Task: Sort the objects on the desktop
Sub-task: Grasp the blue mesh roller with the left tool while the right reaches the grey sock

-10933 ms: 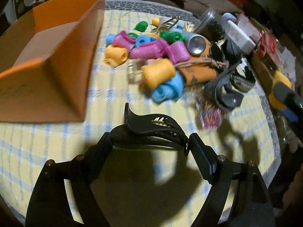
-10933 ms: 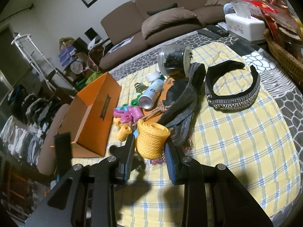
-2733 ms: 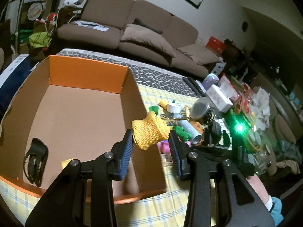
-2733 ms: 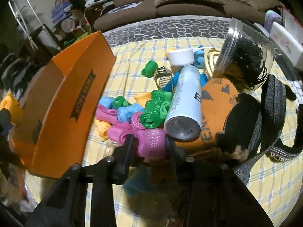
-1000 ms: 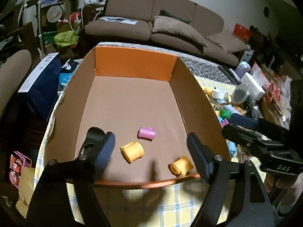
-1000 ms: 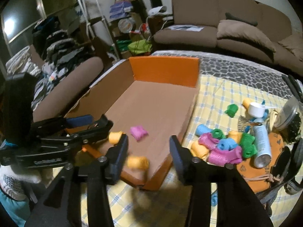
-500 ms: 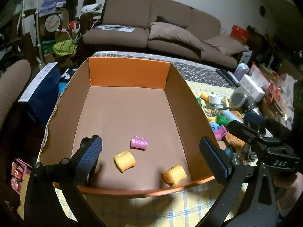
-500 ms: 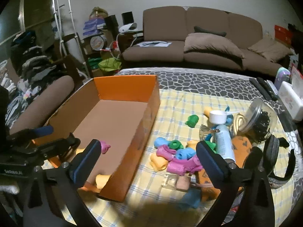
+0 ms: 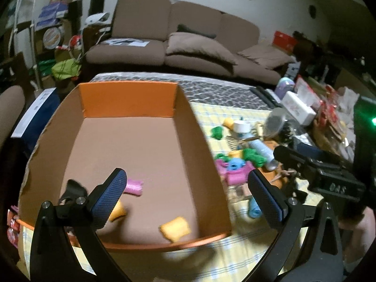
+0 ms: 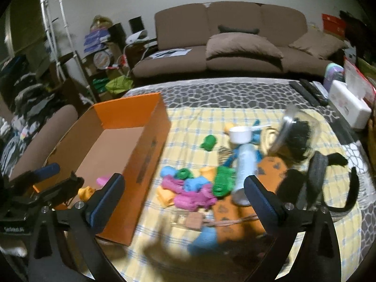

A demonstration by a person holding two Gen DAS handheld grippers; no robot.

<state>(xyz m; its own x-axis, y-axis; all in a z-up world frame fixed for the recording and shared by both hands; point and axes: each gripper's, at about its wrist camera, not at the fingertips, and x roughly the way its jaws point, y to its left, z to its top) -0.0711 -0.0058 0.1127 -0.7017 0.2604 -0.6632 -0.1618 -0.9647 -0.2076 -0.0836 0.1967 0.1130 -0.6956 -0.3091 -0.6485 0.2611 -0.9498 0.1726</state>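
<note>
An orange cardboard box (image 9: pixel 128 104) lies open on the checked cloth; it also shows in the right wrist view (image 10: pixel 150 145). Inside lie two yellow rollers (image 9: pixel 175 229), a pink roller (image 9: pixel 134 186) and a black hair clip (image 9: pixel 71 188). A pile of pink, blue, green and yellow rollers (image 10: pixel 190 188) lies right of the box beside a spray can (image 10: pixel 245 164). My left gripper (image 9: pixel 185 199) is open and empty above the box's near end. My right gripper (image 10: pixel 183 199) is open and empty above the pile.
A clear jar (image 10: pixel 298 136) of black clips lies on its side, with a white cap (image 10: pixel 239 134), black headbands (image 10: pixel 329 176) and an orange cloth (image 10: pixel 270 166) near it. A tissue box (image 10: pixel 350 105) and remotes (image 10: pixel 310 92) sit at the far right. A brown sofa (image 10: pixel 235 44) stands behind.
Both grippers opened wide after dropping rollers into the box. The right gripper has swung from the box toward the pile. The left gripper has shifted slightly right.
</note>
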